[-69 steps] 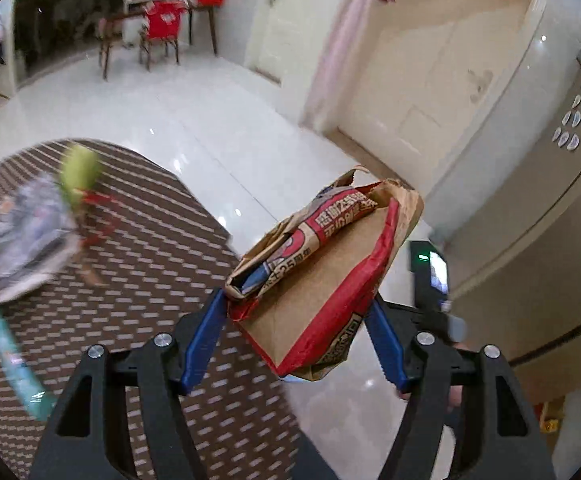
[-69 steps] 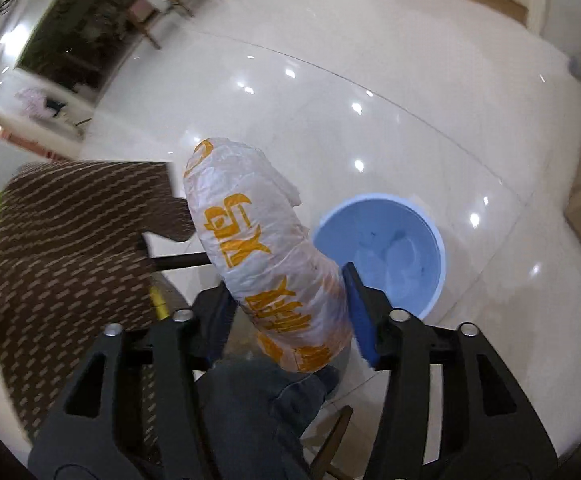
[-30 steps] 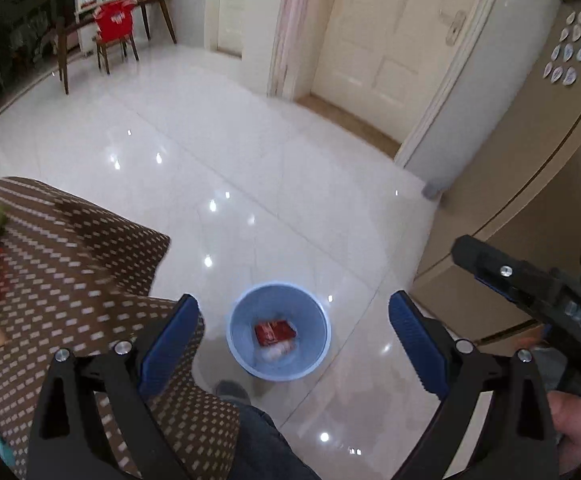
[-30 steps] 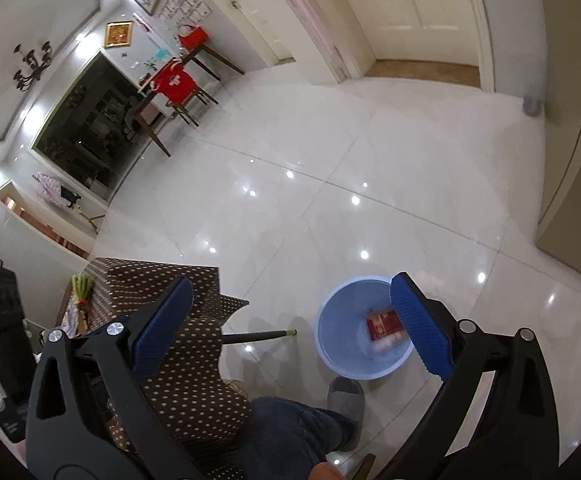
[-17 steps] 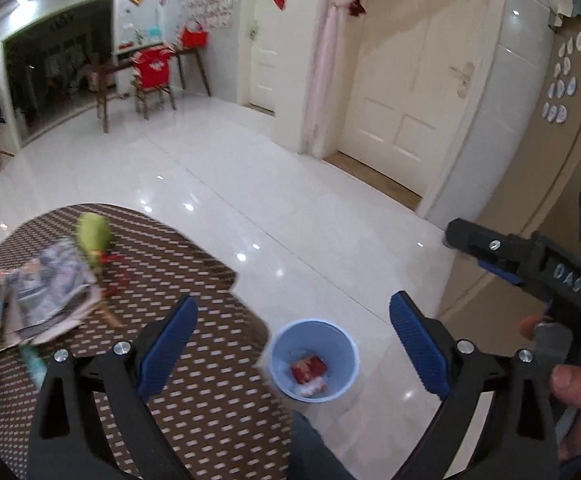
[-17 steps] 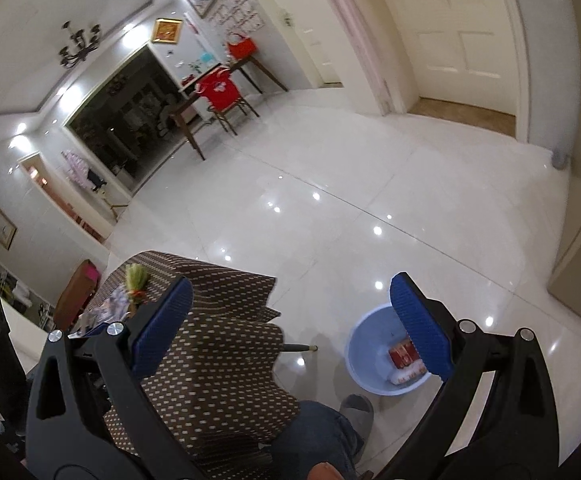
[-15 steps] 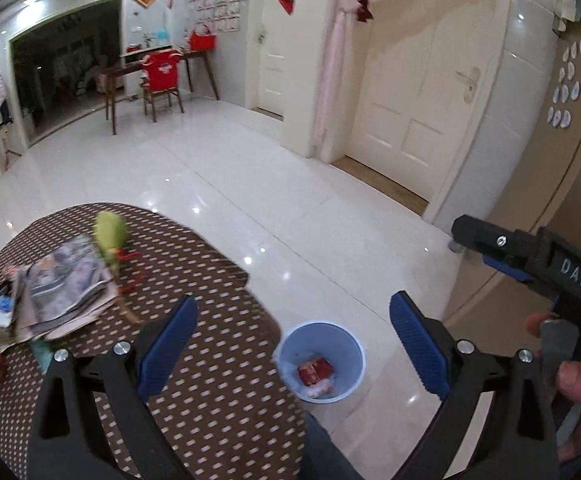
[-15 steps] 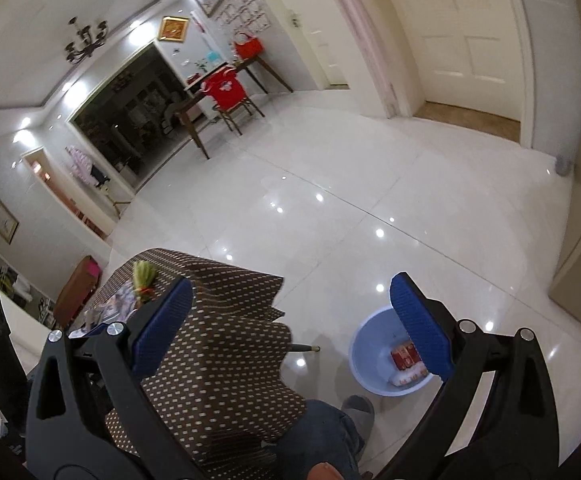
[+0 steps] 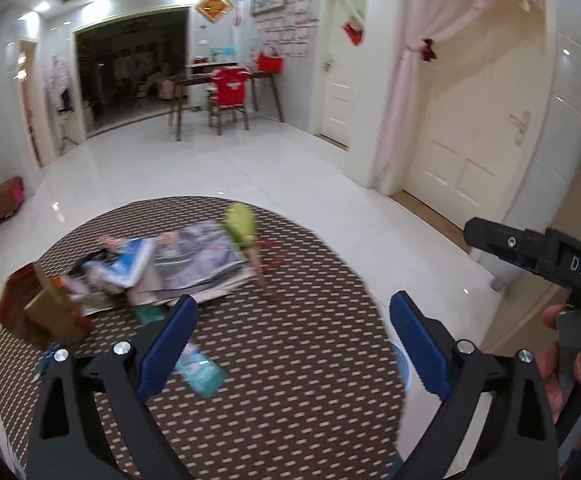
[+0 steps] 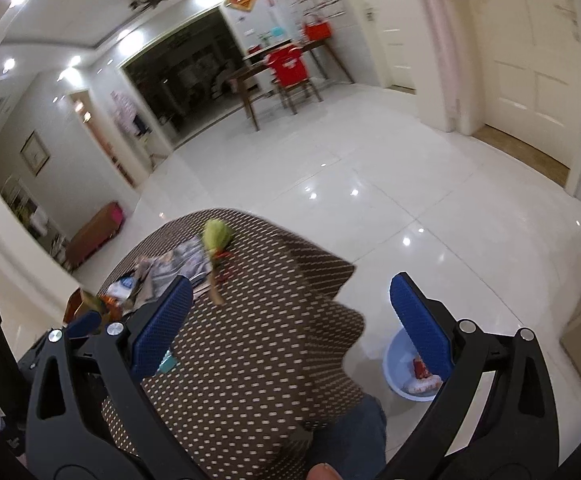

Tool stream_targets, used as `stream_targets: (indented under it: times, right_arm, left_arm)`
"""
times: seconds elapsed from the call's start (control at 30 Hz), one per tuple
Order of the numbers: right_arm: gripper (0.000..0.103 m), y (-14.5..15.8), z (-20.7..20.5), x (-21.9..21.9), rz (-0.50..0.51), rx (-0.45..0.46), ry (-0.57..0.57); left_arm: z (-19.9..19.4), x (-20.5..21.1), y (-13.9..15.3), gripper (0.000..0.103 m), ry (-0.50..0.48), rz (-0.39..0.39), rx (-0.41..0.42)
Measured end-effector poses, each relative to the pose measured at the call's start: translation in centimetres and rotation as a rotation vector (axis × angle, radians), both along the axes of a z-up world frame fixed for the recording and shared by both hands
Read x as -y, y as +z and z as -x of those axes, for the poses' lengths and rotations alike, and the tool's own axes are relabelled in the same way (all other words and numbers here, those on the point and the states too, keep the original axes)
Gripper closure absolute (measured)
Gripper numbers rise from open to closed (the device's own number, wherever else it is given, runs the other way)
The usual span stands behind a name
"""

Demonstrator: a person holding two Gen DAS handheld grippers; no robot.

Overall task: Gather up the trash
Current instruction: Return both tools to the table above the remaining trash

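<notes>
Both grippers are open and hold nothing. My left gripper [image 9: 292, 344] hovers over the round table with the brown dotted cloth [image 9: 290, 400]. On the cloth lie a teal wrapper [image 9: 200, 368], a pile of magazines [image 9: 194, 260], a green-tipped stick [image 9: 242, 224] and a brown box [image 9: 42, 312]. My right gripper [image 10: 290, 328] points across the table's edge [image 10: 250, 340]. On the floor to the right stands the blue bin [image 10: 396, 376], holding a red packet [image 10: 419, 368] and a white bag [image 10: 422, 387]. The bin's rim [image 9: 405, 364] peeks past the table in the left wrist view.
A hand [image 9: 570, 372] holds the right gripper's body [image 9: 530, 248] at the right edge. A leg in jeans [image 10: 350, 432] stands by the table. White tiled floor [image 10: 370, 168] stretches to a far desk with a red chair [image 9: 230, 92]. A cream door [image 9: 482, 132] is on the right.
The brown-and-red bag and the white bag left the grippers and now lie in the bin. Both grippers opened wide, and both views swung up from the bin to the table.
</notes>
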State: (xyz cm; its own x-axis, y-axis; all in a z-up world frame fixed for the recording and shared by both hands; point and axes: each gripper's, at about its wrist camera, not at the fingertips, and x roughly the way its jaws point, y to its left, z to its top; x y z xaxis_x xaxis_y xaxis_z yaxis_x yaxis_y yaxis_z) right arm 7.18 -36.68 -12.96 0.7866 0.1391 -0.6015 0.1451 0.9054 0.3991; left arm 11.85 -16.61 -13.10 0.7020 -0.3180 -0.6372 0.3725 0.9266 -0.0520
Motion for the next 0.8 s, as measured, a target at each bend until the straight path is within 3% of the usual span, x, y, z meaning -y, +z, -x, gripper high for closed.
stream_targets:
  times: [0.43,0.53,0.67,0.8]
  right_arm:
    - [0.006,-0.8,-3.2,-9.6,0.081,-0.047,0.187]
    - [0.006,-1.4,-3.6,-11.2,0.094,-0.067,0.216]
    - [0.006,-2.4,-4.3,-12.7,0.101,-0.091,0.246]
    - [0.006,-3.2,-4.8,-14.0,0.12,-0.111,0.268]
  left_arm:
    - [0.7,-13.3,-1.2,0.008,0.343,-0.007,0.067]
    - [-0.2,-16.4,-2.4,0.008,0.42,-0.015,0.036]
    - [-1.6,-18.3,-3.7,0.008,0.465,-0.024,0.03]
    - [-3.7,-18.1,-4.8,0.008,0.479,-0.088,0.043]
